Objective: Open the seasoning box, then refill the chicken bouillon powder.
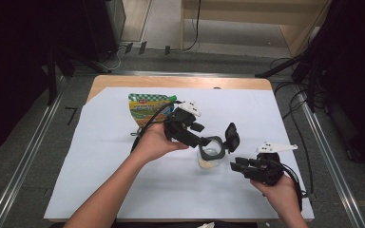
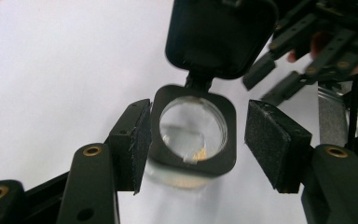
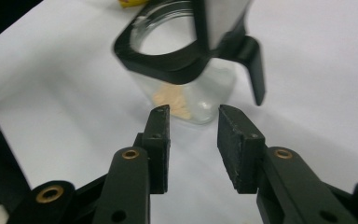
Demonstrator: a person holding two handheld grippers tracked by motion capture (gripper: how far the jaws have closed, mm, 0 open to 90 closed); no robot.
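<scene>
Clear jar (image 1: 209,158) with flipped-up black lid (image 1: 232,137) stands mid-table on white sheet (image 1: 100,156). Left gripper (image 2: 193,140) straddles its collar, pads not pressing. Right gripper (image 3: 193,140) unclenched, empty, just short of jar.

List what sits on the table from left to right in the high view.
Green and yellow spout pouch → left gripper → clear jar with a black flip lid standing open → right gripper, all on the white sheet.
</scene>
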